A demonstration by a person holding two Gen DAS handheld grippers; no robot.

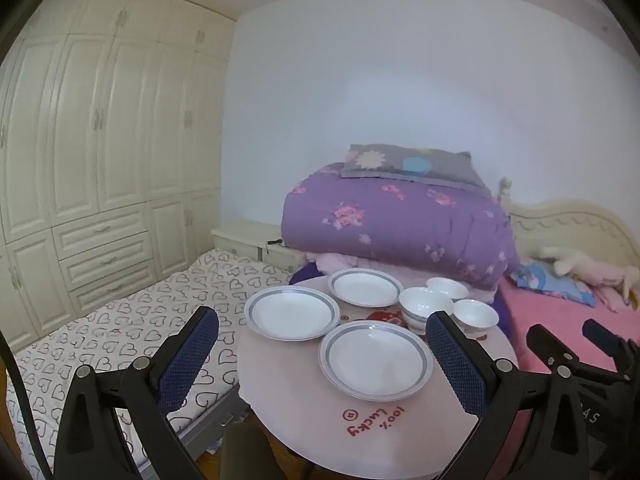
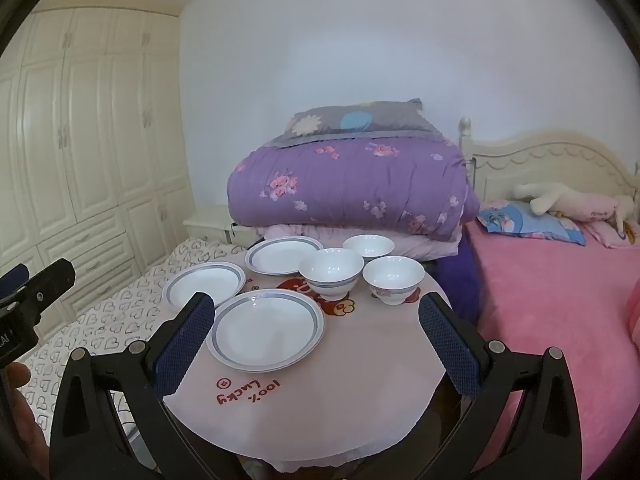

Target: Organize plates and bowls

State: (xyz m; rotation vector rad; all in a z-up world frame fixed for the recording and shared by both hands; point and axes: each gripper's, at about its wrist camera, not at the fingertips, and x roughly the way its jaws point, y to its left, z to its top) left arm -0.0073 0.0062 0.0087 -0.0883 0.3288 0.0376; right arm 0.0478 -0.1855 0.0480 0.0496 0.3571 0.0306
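Three plates (image 2: 266, 330) and three bowls (image 2: 329, 272) are spread unstacked on the round surface (image 2: 340, 380), while both grippers' fingers (image 1: 192, 344) (image 2: 448, 344) are held released, grasping nothing.

Round pink table (image 2: 320, 412) (printed "100% Lucky"), three plates (image 2: 266, 330) toward 10 o'clock, three bowls (image 2: 330, 272) toward 1 o'clock

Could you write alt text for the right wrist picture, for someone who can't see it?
Three blue-rimmed plates and three white bowls sit apart on a small round table beside a pink bed. The right gripper hovers over the table, jaws open and empty.
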